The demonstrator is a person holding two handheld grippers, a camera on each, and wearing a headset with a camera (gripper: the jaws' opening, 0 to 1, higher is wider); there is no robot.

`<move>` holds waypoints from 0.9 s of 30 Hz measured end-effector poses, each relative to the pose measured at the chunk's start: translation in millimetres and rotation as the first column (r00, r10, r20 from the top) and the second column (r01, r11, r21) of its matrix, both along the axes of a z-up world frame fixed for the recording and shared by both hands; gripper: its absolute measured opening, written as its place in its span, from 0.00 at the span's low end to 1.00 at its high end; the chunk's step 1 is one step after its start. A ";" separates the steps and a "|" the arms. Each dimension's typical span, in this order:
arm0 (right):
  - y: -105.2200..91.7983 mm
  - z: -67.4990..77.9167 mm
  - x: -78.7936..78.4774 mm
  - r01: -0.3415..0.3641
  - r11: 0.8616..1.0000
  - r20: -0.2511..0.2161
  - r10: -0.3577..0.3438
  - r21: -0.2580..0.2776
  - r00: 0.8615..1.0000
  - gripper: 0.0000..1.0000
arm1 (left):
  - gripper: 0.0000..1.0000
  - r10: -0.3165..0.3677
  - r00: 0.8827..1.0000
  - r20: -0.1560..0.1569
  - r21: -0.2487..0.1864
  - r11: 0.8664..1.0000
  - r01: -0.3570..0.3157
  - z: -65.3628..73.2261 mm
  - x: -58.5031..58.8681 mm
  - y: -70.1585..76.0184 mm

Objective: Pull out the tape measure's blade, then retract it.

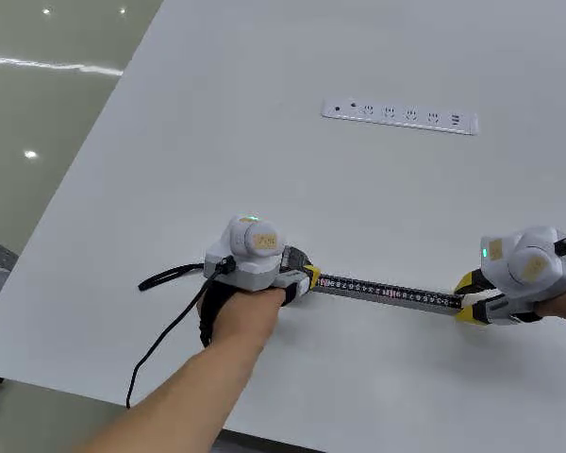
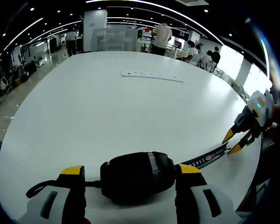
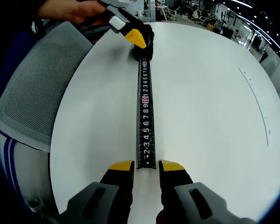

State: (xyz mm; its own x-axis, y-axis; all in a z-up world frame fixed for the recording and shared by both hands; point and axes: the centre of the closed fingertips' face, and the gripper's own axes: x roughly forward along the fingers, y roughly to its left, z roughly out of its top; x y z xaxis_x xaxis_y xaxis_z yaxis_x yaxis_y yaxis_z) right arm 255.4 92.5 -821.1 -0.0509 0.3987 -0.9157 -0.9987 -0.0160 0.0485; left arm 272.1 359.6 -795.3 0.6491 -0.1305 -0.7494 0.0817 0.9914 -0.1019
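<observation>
A black tape measure case [image 2: 137,176] lies on the white table [image 1: 264,142], and my left gripper [image 2: 130,170] is shut on it, a yellow fingertip on each side. In the head view the same gripper [image 1: 300,278] holds the case [image 1: 295,260] at the near centre. The blade [image 1: 387,293] runs flat across the table to the right. It is a dark strip with white numbers [image 3: 145,107], also seen low in the left gripper view [image 2: 207,157]. My right gripper [image 3: 146,166] is shut on the blade's end, its yellow fingertips [image 3: 121,166] pressed against its edges. That gripper [image 1: 469,299] sits at the right.
A white power strip [image 1: 399,116] lies flat farther back on the table. A black cable [image 1: 165,326] trails from the left gripper over the near table edge. A grey mesh chair back [image 3: 37,88] stands beside the table. People [image 2: 161,37] stand far behind it.
</observation>
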 end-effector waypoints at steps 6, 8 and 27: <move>0.1 -1.2 0.9 0.003 1.000 0.000 -0.003 0.000 1.000 0.16 | 0.75 0.000 1.000 0.005 -0.006 1.000 0.000 -1.6 1.3 -1.8; 0.2 -2.1 1.0 0.004 1.000 -0.001 -0.004 -0.001 1.000 0.16 | 0.75 0.000 1.000 0.010 -0.009 1.000 0.000 -1.9 1.6 -2.2; 2.2 -4.4 -0.2 0.005 1.000 -0.016 -0.005 0.002 1.000 0.13 | 0.70 -0.005 0.999 0.050 -0.007 1.000 0.005 -0.3 1.9 -6.5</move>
State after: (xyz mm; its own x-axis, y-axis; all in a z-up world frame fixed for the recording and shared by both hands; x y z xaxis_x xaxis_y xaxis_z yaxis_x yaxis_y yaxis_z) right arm 255.2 94.7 -825.5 -0.0634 0.4007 -0.9140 -0.9979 -0.0108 0.0645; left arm 274.0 353.2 -795.6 0.6851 -0.1388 -0.7152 0.0917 0.9903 -0.1044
